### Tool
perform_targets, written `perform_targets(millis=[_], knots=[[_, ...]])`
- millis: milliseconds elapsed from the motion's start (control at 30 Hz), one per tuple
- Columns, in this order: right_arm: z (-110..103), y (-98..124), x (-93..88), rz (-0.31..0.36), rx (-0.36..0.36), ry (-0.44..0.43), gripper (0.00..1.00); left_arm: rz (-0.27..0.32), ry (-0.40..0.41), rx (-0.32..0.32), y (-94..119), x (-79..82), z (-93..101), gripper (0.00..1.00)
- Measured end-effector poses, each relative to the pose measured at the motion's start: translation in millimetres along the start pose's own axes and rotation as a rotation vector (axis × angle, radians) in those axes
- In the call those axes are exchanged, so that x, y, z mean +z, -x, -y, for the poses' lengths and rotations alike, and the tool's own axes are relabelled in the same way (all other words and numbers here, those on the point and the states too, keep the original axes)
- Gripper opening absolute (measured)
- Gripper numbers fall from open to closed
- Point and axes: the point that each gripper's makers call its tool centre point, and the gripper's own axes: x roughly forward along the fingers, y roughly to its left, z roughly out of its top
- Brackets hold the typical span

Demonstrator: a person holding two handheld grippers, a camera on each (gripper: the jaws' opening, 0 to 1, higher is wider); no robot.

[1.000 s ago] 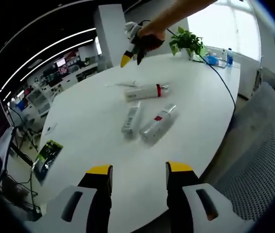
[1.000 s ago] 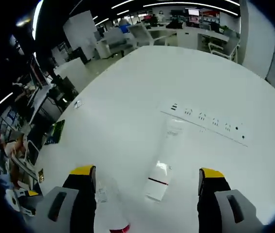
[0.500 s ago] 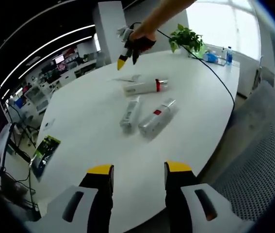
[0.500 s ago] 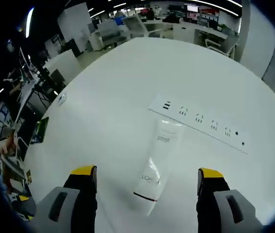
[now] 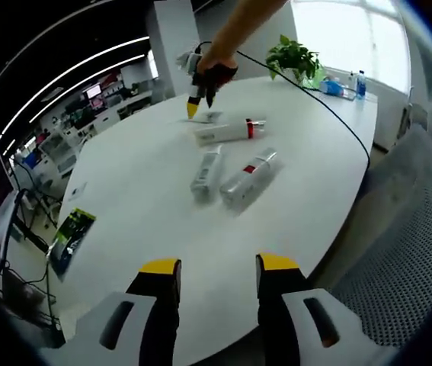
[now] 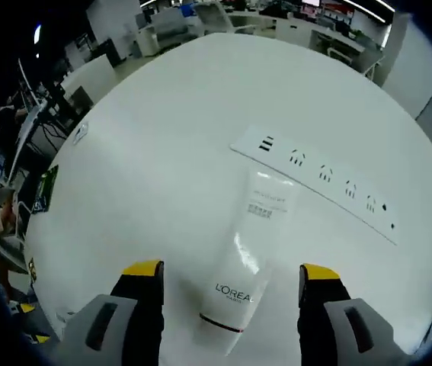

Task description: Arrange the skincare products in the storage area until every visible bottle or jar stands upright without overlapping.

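The right gripper (image 6: 231, 286), jaws wide and empty, straddles the white tube (image 6: 248, 267) lying beside the power strip (image 6: 315, 179) on the surface (image 6: 162, 152); I'd close squarely mid-body before tipping it upright.

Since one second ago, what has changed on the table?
The right claw has come down over the white L'Oreal tube, jaws open on both sides of it, not yet gripping. The three lying products have not moved; the left claw still waits, open.
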Motion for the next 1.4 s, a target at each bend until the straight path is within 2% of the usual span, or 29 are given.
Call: perform_targets(millis=[100,200,367,400,667,733,767,900,1067,1400], knots=[[-2,-5,-3.0,-0.027,0.001,-0.002,0.65,-0.002,0.005,0.004,1,-1.8,-1.0,0.34],[3,-10,-9.0,-0.063,-0.036,0.029,0.61,-0.005,-0.001,0.002,2,-3.8,-0.6,0.34],[3,-17,-16.0,-0.098,-0.027,0.026,0.50,-0.011,-0.005,-0.001,1,-5.3,-0.5,0.35],[5,-18,-17.0,-0.103,-0.033,0.033,0.50,-0.012,-0.004,0.000,1,-5.3,-0.4,0.35],[6,-13,-16.3,-0.081,-0.041,0.035,0.47,-0.020,-0.010,-0.004,2,-6.3,0.6,0.33],[7,-12,-15.7,-0.069,-0.043,0.039,0.41,-0.019,-0.011,-0.005,2,-6.0,0.4,0.33],[7,-11,-15.7,-0.063,-0.047,0.048,0.36,-0.019,-0.011,-0.004,2,-5.8,0.2,0.33],[3,-11,-16.8,-0.054,-0.045,0.052,0.31,-0.018,-0.013,-0.002,2,-5.9,-0.5,0.32],[2,-12,-17.1,-0.065,-0.034,0.132,0.24,-0.018,-0.018,-0.001,1,-6.4,-0.5,0.32],[-2,-9,-13.1,-0.024,-0.015,0.189,0.16,-0.012,-0.025,0.002,2,-4.6,-1.6,0.32]])
